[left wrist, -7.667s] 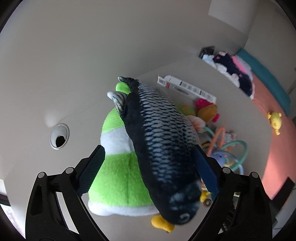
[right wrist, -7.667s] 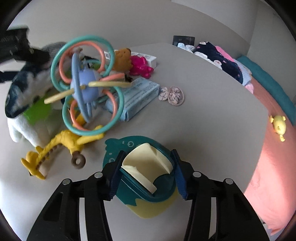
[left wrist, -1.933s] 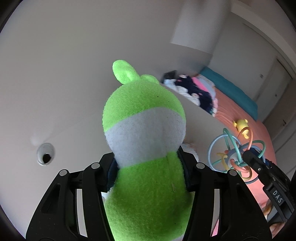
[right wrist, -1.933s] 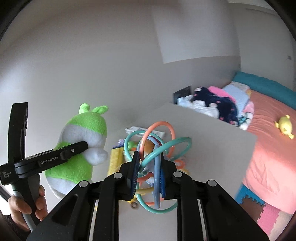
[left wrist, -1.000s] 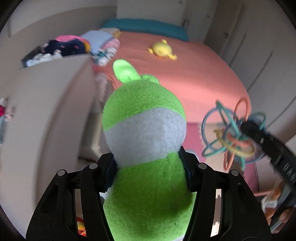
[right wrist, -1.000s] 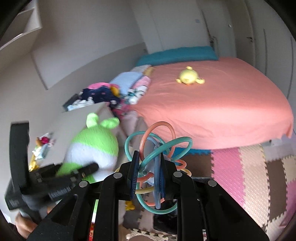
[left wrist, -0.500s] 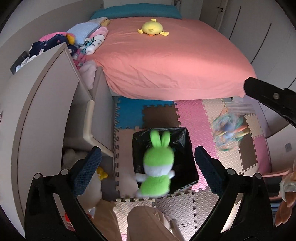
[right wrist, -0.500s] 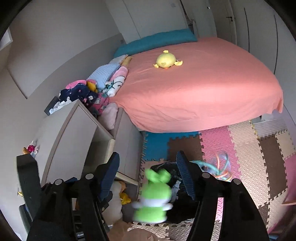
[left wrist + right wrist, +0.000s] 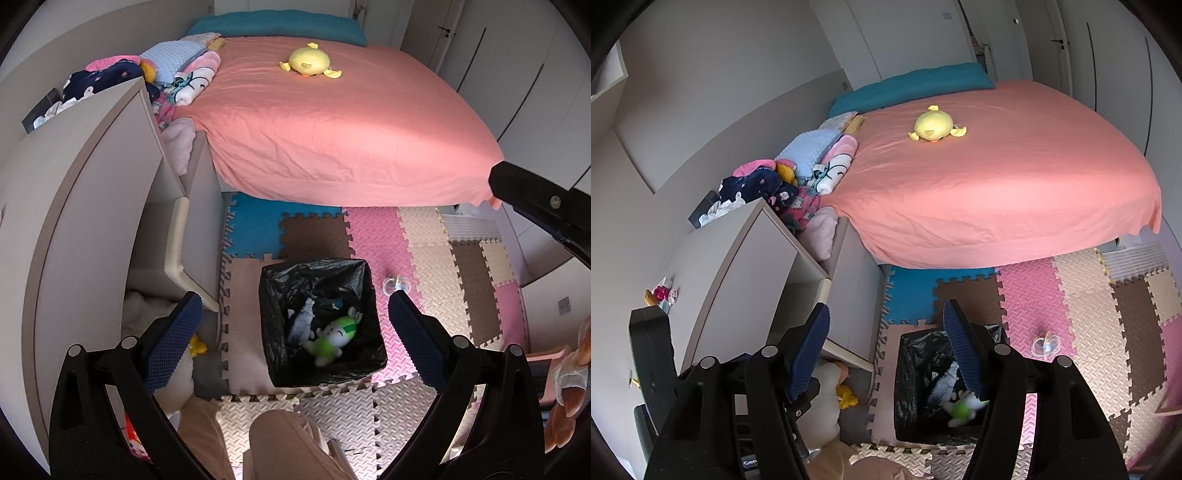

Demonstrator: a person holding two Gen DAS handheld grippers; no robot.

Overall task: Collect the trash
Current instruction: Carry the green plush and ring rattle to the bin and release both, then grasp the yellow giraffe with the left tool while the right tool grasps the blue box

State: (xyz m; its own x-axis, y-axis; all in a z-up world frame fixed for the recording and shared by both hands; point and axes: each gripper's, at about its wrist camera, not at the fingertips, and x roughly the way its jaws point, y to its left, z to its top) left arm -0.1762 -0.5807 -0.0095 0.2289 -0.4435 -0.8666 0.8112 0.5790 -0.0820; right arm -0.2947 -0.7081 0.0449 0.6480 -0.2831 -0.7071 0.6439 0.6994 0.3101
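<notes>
Left tongs [image 9: 295, 325] and right tongs [image 9: 884, 345] both hang spread and empty above the black-lined bin [image 9: 273, 291]. The green plush [image 9: 332, 338], pinched a second ago, now lies inside beside the fish toy [image 9: 301, 321]; the ring rattle probably fell in too, unseen. Left, the surface [image 9: 74, 206] edge crowds; the floor mat [image 9: 424, 236] lies open right.

a black-lined bin [image 9: 364, 280] stands on the foam-tile floor [image 9: 424, 236] beside the bed [image 9: 332, 129].
</notes>
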